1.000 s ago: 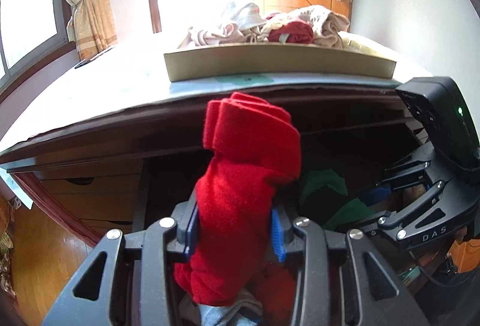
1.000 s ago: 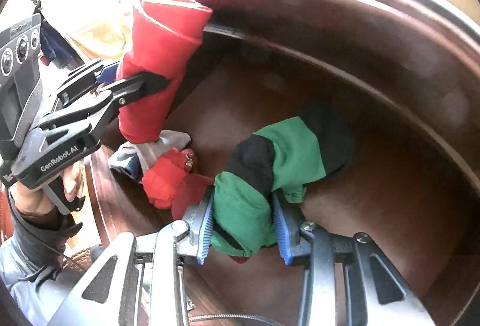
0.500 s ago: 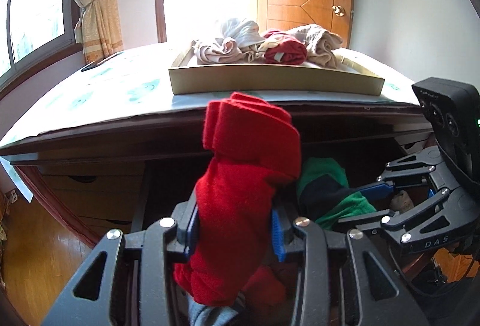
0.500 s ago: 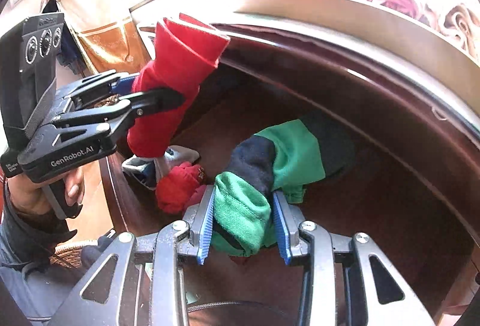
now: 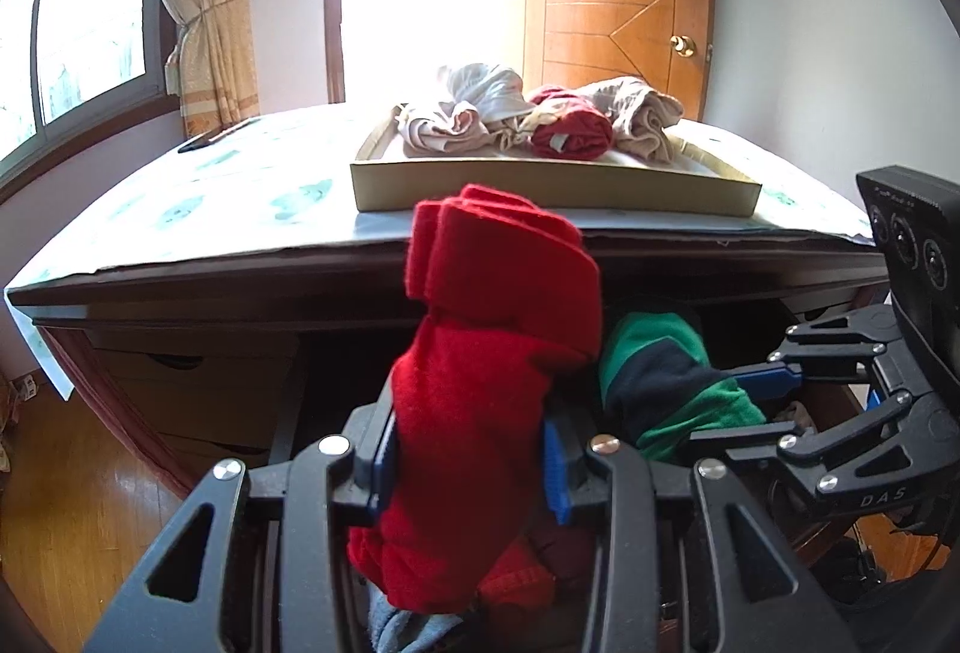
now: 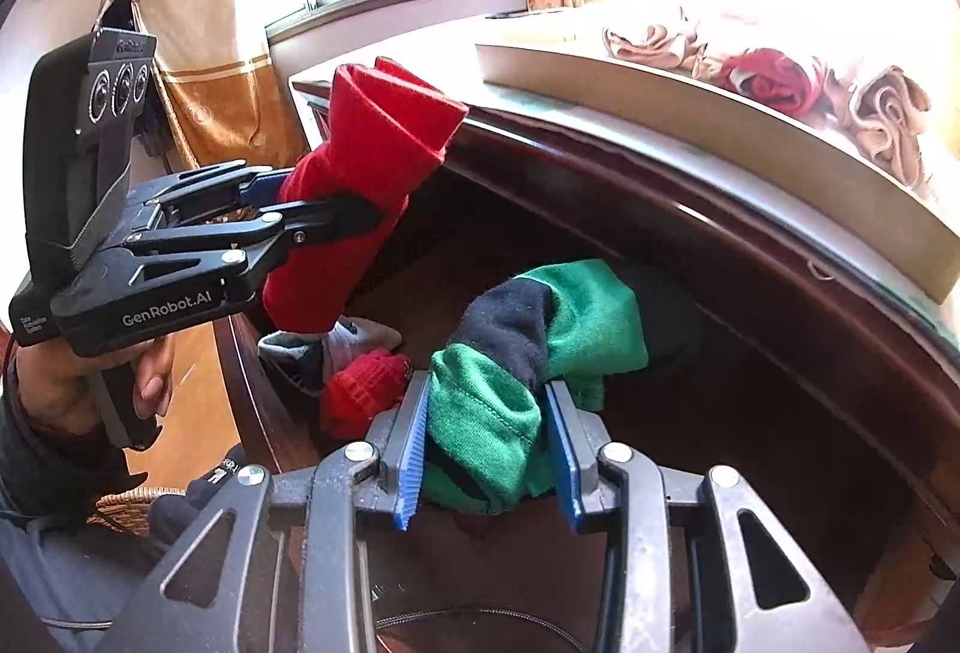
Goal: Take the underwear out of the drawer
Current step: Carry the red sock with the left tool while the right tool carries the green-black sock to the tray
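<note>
We have the left tool (image 5: 468, 464) clamped on red underwear (image 5: 498, 353), right tool (image 6: 489, 452) clamped on green-and-navy underwear (image 6: 540, 341), both above the open drawer (image 6: 750, 383); tray (image 5: 552, 185) ahead on the worktop (image 5: 210, 209).

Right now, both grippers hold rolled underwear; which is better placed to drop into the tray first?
Left, probably. The left gripper holds the red roll level with the tray; the right gripper's green roll sits lower, over the drawer.

red underwear (image 5: 498, 353): matt, fuzzy knit cloth
green underwear (image 6: 540, 347): soft matt cloth, stitched hem
drawer (image 6: 750, 401): dark polished wood
tray (image 5: 540, 188): matt cardboard
floor (image 5: 66, 503): glossy wood
</note>
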